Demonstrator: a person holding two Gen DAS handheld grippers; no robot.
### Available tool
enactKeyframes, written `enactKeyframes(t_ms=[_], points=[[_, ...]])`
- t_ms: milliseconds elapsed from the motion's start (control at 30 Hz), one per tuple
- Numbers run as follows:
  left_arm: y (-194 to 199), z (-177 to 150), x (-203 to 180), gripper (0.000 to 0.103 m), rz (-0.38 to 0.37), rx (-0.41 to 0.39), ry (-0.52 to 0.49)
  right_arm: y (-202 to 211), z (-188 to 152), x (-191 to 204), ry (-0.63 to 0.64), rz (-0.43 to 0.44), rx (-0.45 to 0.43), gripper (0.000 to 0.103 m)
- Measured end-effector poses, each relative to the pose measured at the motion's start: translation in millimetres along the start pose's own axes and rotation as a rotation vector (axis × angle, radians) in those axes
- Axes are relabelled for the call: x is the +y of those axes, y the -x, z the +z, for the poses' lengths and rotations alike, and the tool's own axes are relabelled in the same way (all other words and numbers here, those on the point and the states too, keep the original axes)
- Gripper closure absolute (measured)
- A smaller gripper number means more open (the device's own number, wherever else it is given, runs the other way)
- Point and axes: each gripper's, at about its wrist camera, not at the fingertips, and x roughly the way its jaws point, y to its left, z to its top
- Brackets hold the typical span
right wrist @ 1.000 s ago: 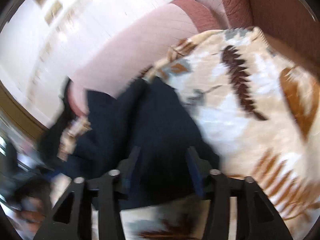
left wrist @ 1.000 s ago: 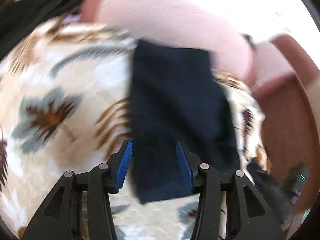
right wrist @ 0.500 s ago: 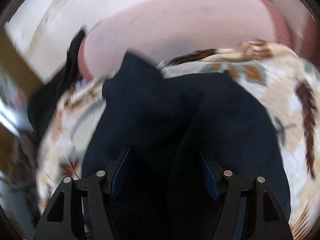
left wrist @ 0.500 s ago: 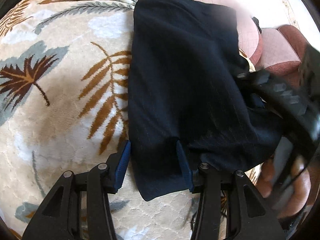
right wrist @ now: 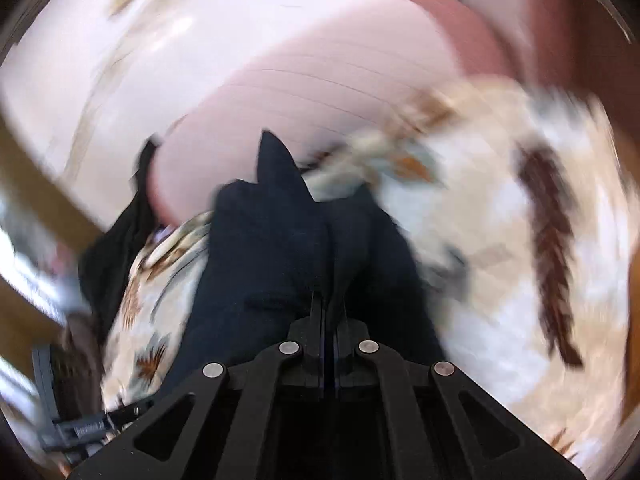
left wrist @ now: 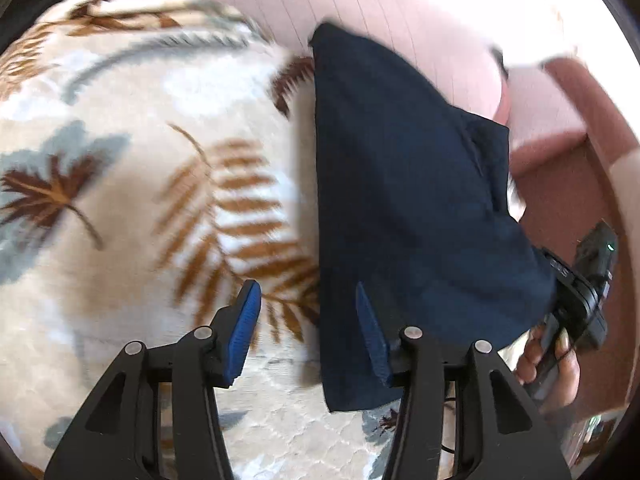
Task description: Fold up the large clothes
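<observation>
A dark navy garment (left wrist: 408, 200) lies as a long folded strip on a leaf-patterned blanket (left wrist: 132, 184). My left gripper (left wrist: 308, 328) is open and empty; its right finger rests over the garment's near left edge, its left finger over the blanket. In the right wrist view the same garment (right wrist: 280, 248) bunches up in front of my right gripper (right wrist: 328, 312), whose jaws are closed together on a fold of it. The right gripper also shows in the left wrist view (left wrist: 580, 296), at the garment's right edge, held by a hand.
A pink ridged cushion (left wrist: 392, 12) lies beyond the blanket's far edge. A reddish-brown sofa part (left wrist: 576, 184) is on the right. A black cloth (right wrist: 116, 248) lies at the blanket's left edge in the right wrist view.
My right gripper went from open over the garment to shut on a fold of it. My left gripper stayed open and shifted left, so the garment's edge now sits by its right finger.
</observation>
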Motion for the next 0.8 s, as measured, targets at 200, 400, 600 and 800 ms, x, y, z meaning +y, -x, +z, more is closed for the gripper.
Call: enactKeyframes(t_ms=[200, 400, 600, 800], points=[[-20, -8, -22, 0.055, 0.119, 0.004, -0.102, -4, -8, -31, -0.126, 0.057, 0.026, 0.090], [-13, -9, -23, 0.055, 0.141, -0.003, -0.110, 27, -18, -23, -0.214, 0.284, 0.007, 0.036], [-7, -22, -39, 0.055, 0.184, -0.015, -0.141, 21, -39, 11, 0.053, 0.171, 0.077, 0.099], [-13, -24, -42, 0.054, 0.186, 0.009, -0.156, -9, -63, -45, -0.117, 0.116, 0.073, 0.100]])
